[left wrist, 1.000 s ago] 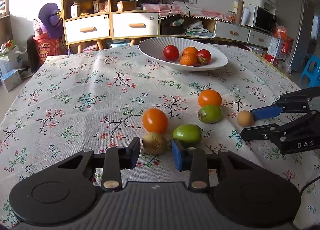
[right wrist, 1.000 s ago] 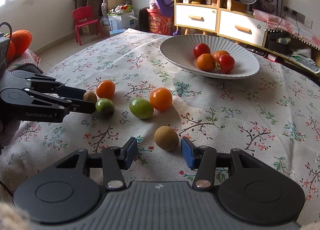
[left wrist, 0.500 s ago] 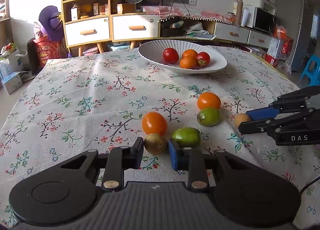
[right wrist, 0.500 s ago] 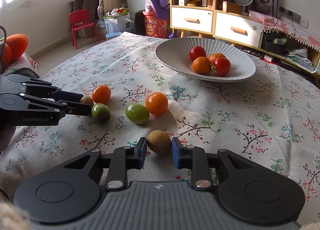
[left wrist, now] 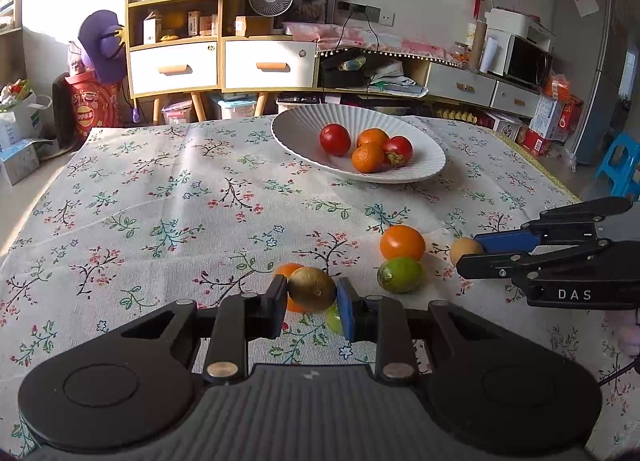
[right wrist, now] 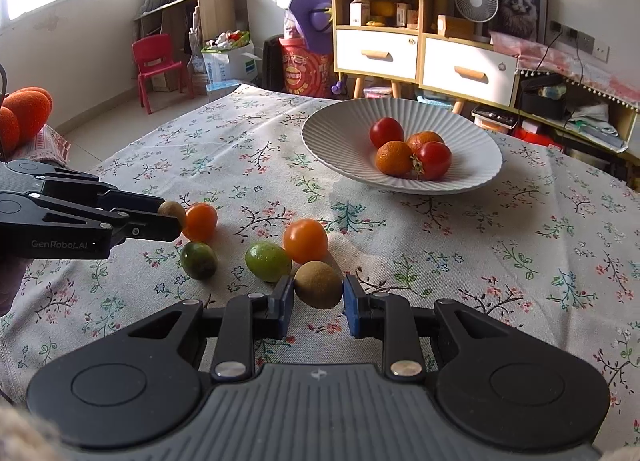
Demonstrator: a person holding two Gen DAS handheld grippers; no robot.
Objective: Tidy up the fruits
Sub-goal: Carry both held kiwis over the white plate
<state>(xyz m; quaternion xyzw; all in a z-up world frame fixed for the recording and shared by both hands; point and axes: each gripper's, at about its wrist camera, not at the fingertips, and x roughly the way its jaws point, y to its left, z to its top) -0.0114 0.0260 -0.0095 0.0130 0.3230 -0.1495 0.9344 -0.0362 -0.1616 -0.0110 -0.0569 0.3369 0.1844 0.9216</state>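
The worktop [left wrist: 160, 197] is being covered by a flowered cloth, and a white ribbed bowl [right wrist: 344, 141] is being occupied by two red and two orange fruits at its far side. In the left wrist view, a brown kiwi [left wrist: 312, 289] is being clenched between the jaws of the left gripper [left wrist: 312, 301], so that an orange fruit [left wrist: 290, 271] and a green one [left wrist: 334, 319] behind it are being largely hidden. A second kiwi [right wrist: 319, 285] is being grasped by the jaws of the right gripper [right wrist: 318, 303], just beside a green lime [right wrist: 267, 261] and an orange tomato [right wrist: 305, 241].
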